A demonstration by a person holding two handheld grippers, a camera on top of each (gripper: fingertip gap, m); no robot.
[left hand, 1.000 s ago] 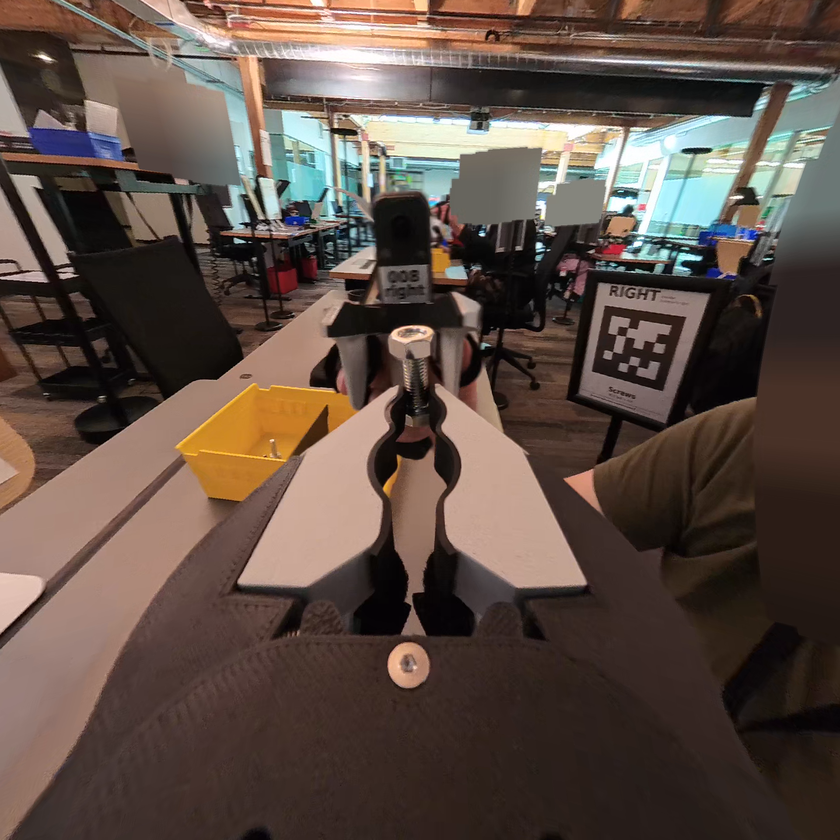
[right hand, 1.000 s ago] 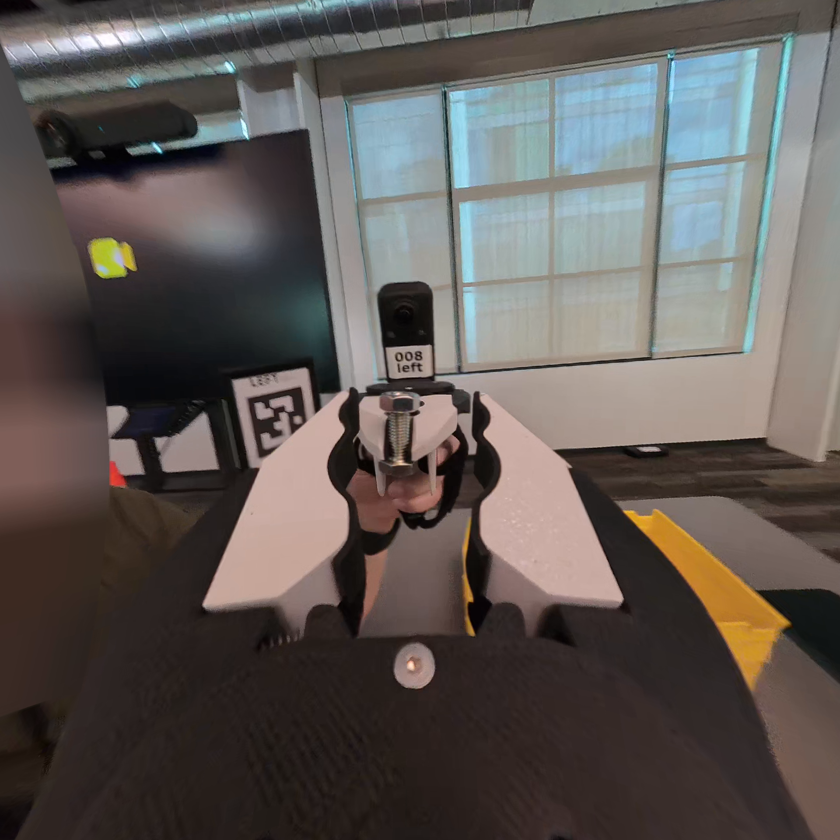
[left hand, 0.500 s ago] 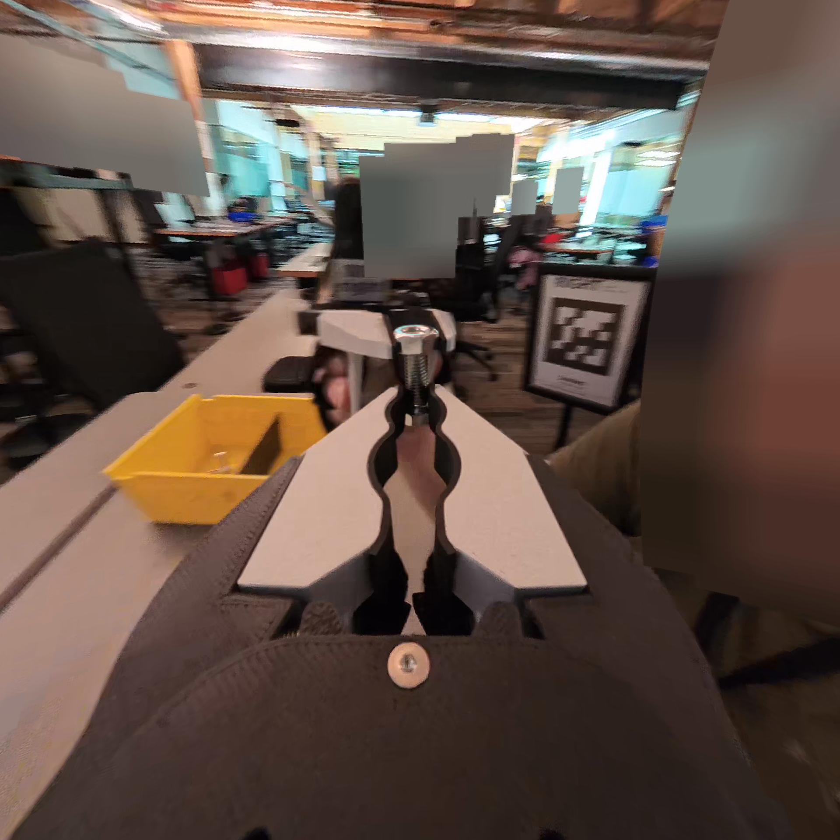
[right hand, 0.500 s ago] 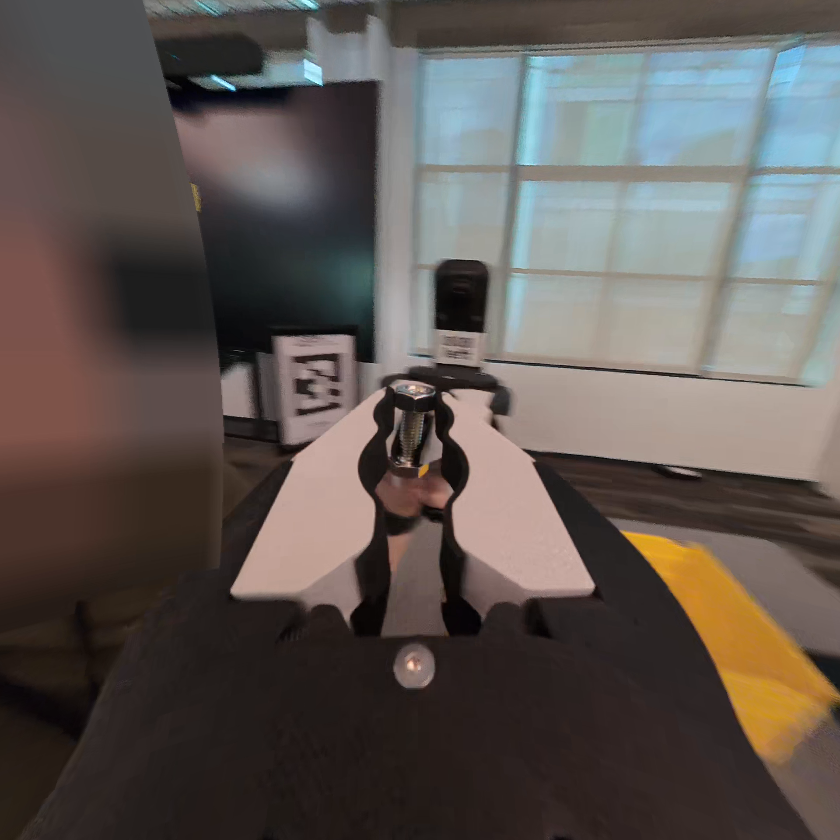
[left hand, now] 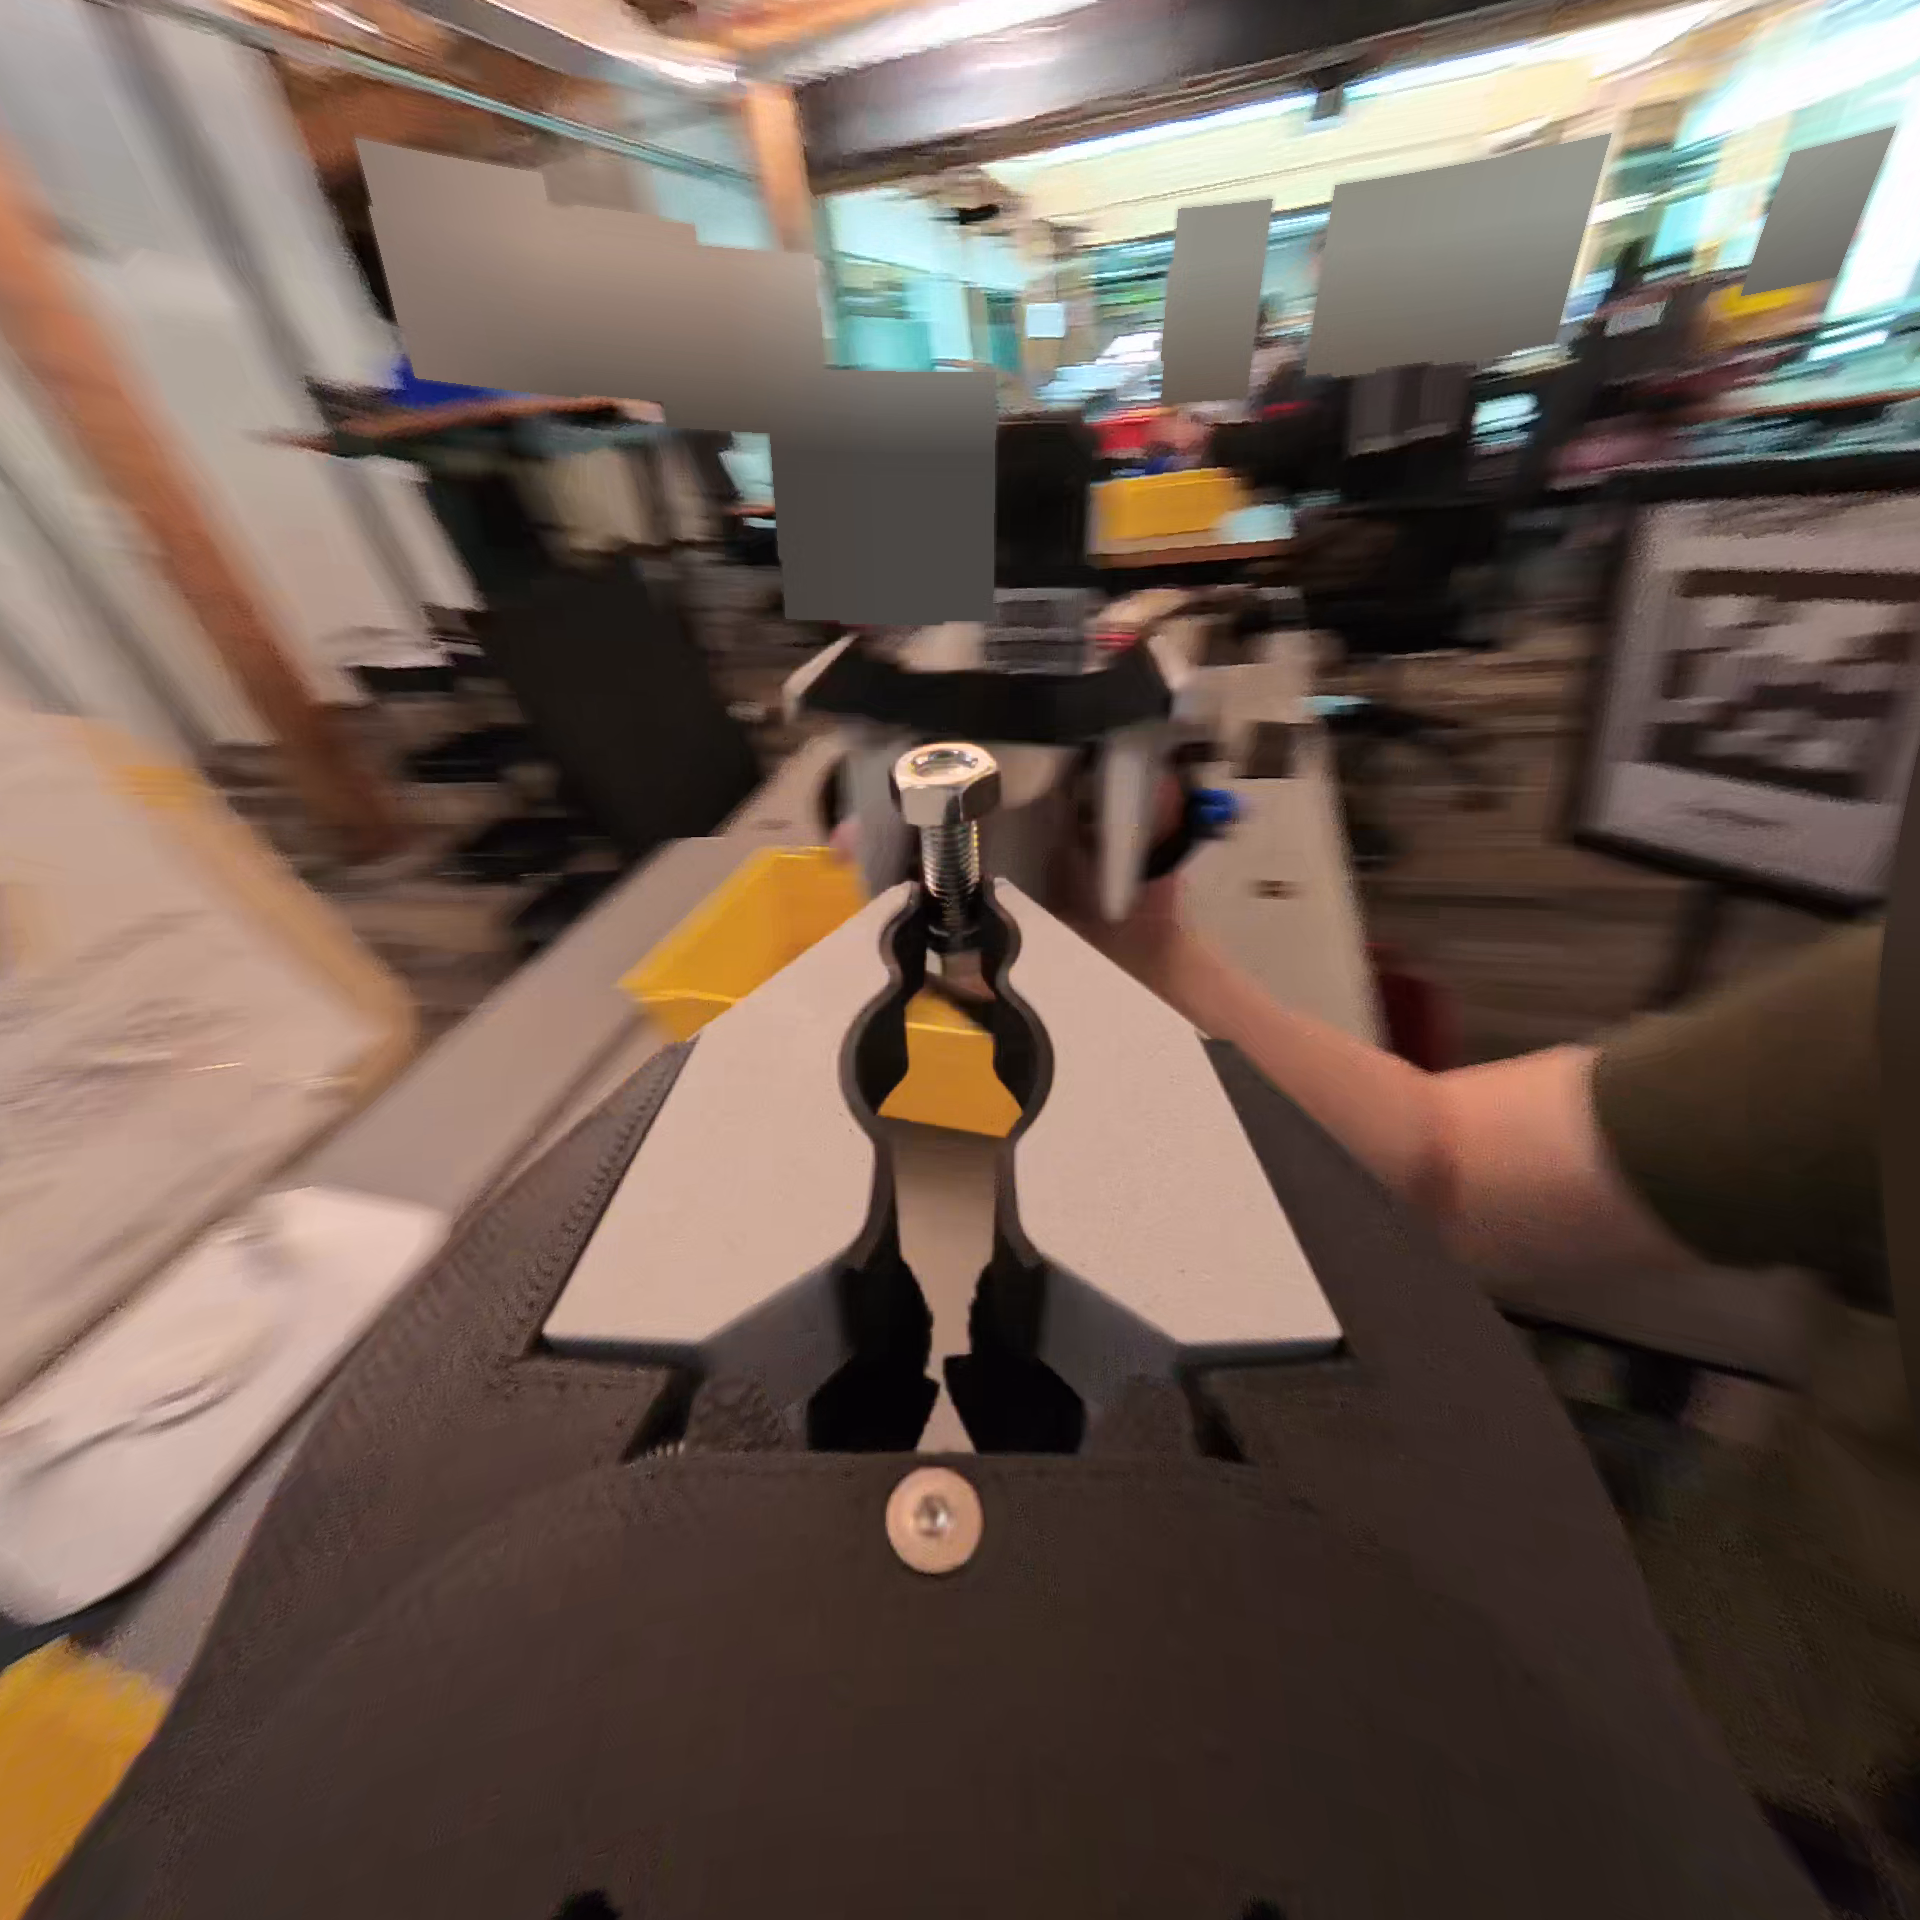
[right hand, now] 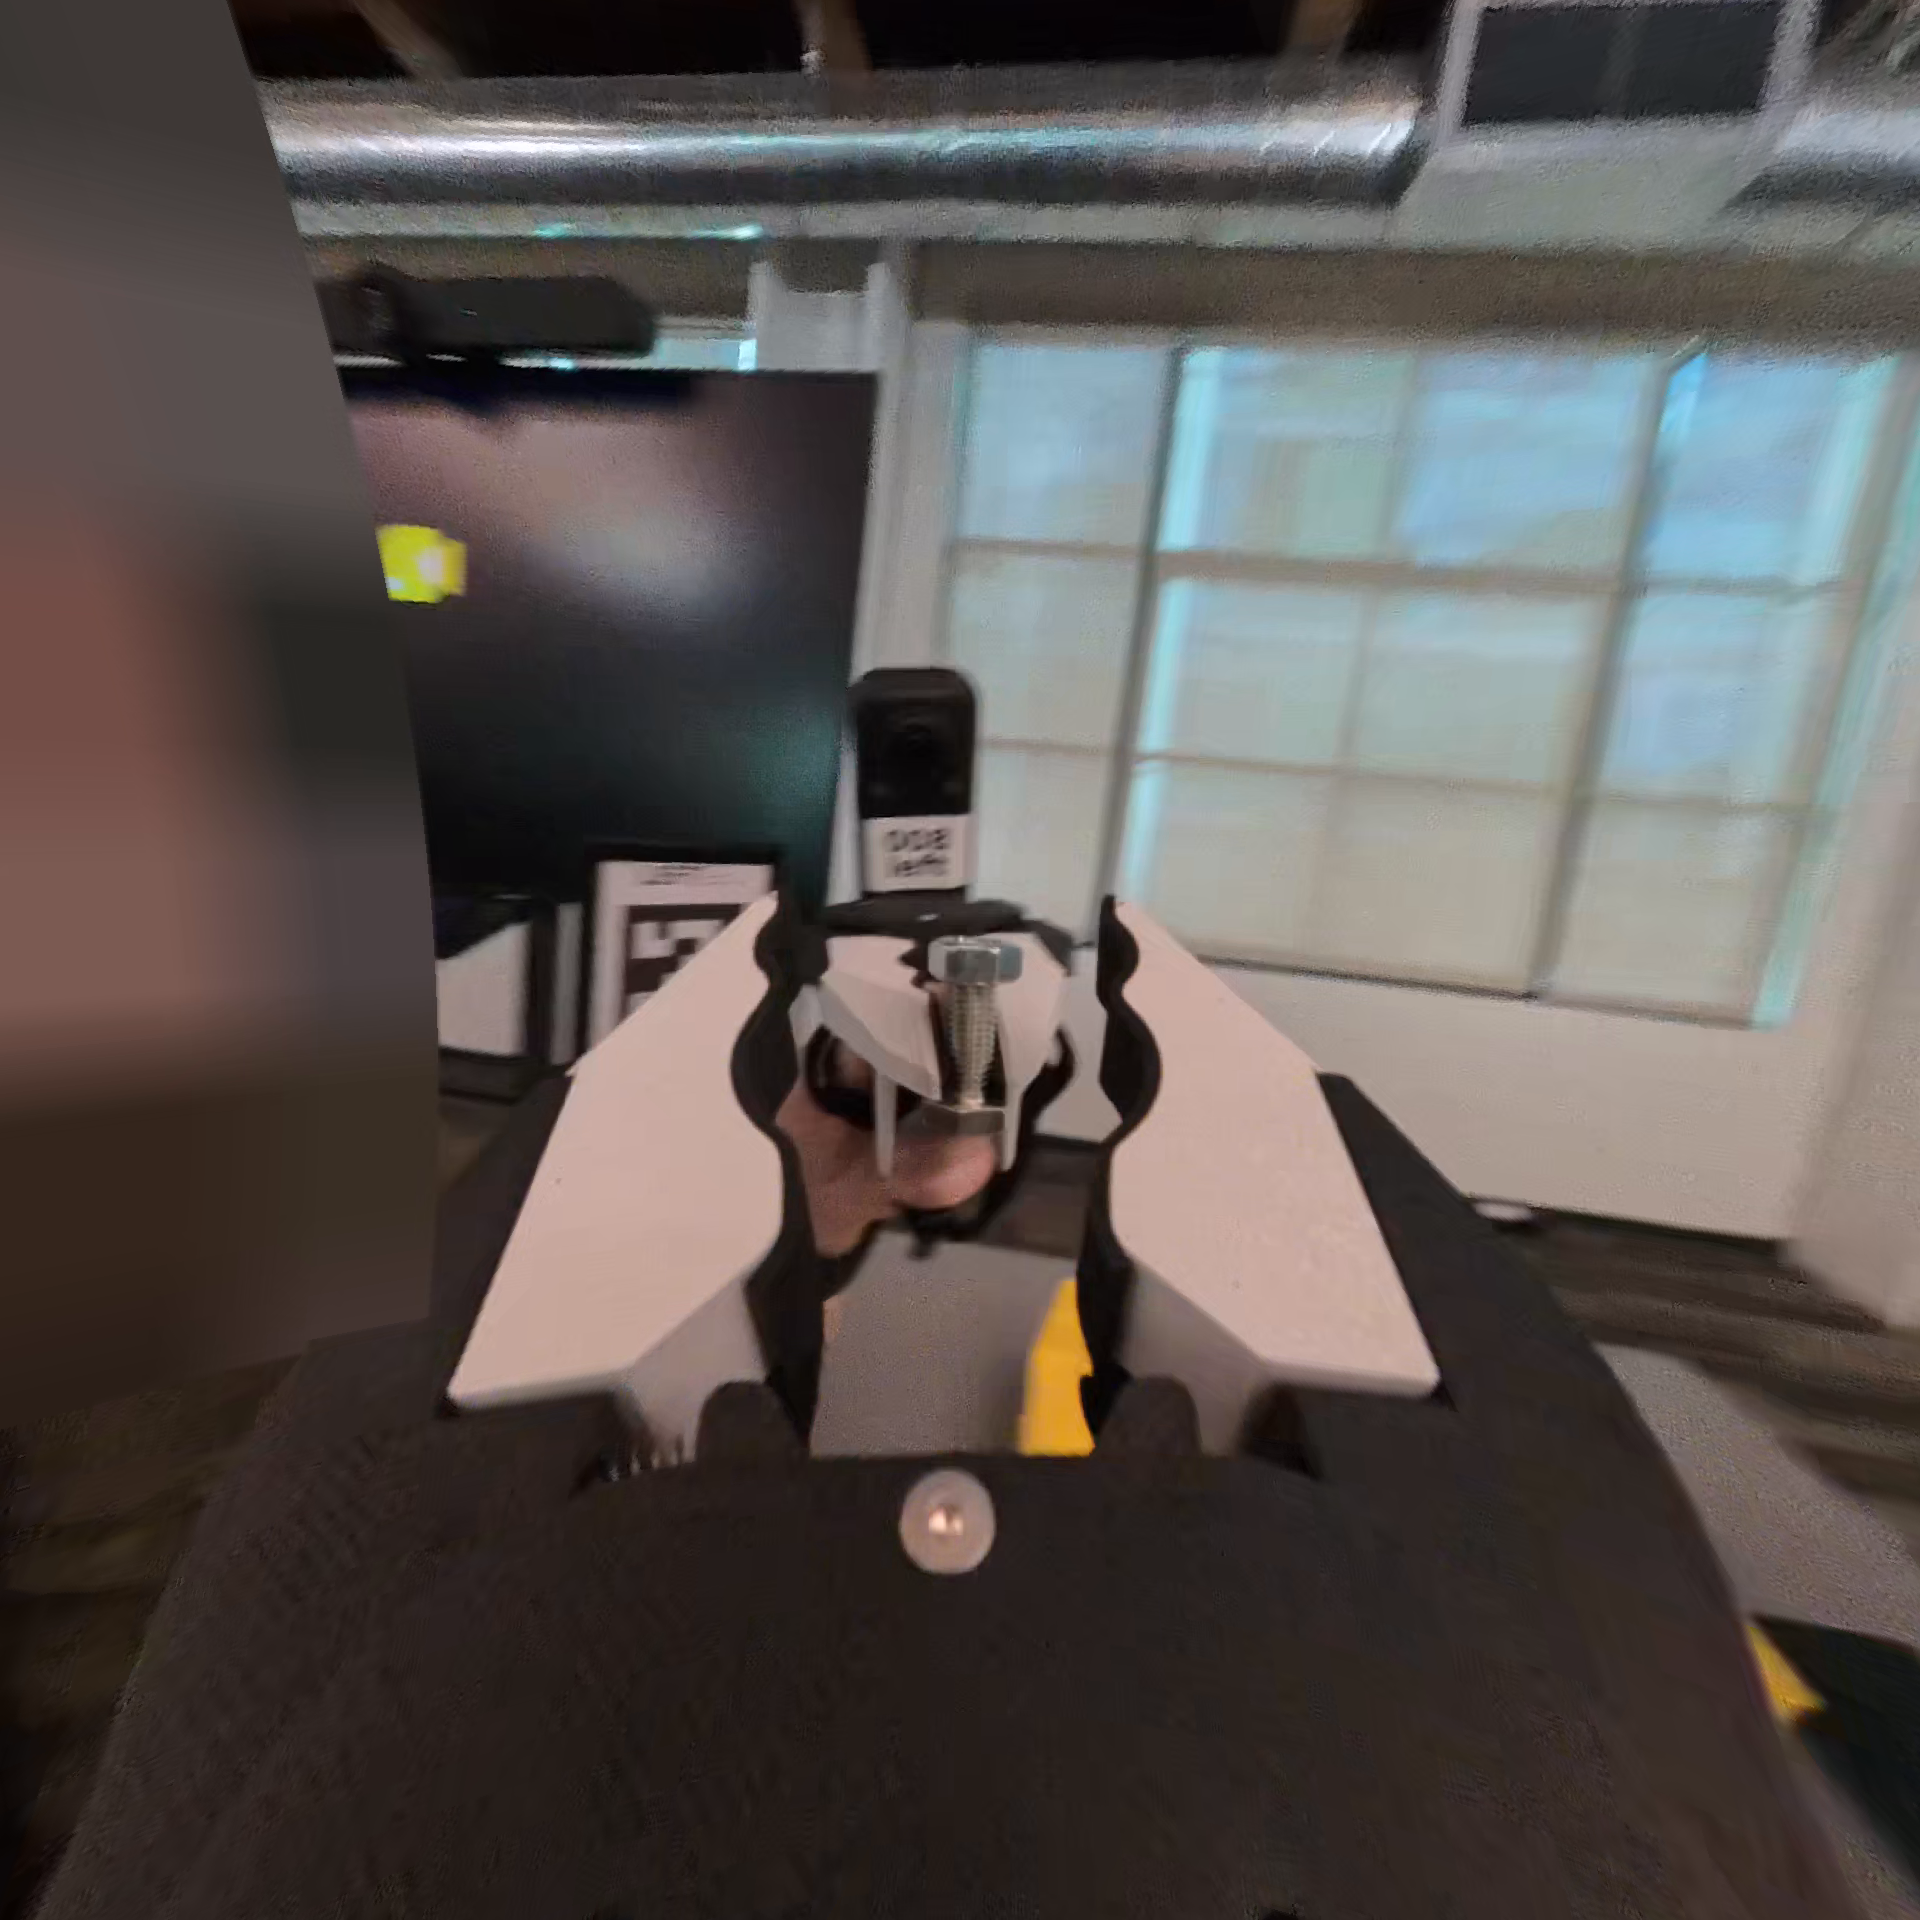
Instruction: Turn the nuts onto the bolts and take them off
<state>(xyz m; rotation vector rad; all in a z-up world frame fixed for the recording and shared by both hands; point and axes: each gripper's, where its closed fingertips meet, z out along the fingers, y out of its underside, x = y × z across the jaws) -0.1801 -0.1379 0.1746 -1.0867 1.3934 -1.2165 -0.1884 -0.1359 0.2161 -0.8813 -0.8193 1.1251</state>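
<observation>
My left hand-held gripper (left hand: 948, 914) is clamped on the shank of a hex bolt (left hand: 945, 831), head up, a nut (right hand: 958, 1120) at its lower end. My right hand-held gripper (right hand: 945, 977) faces it, spread wide and empty, above the grey counter (left hand: 499, 1049) and yellow bin (left hand: 743, 940)

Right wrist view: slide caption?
Right claw open, facing the left claw that grips an upright bolt above a nut.

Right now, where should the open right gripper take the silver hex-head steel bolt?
Probably its hex head: the silver hex-head steel bolt stands upright, lower shank clamped in the left gripper, head clear above. Bring the right gripper in level from the front, across opposite flats.
</observation>
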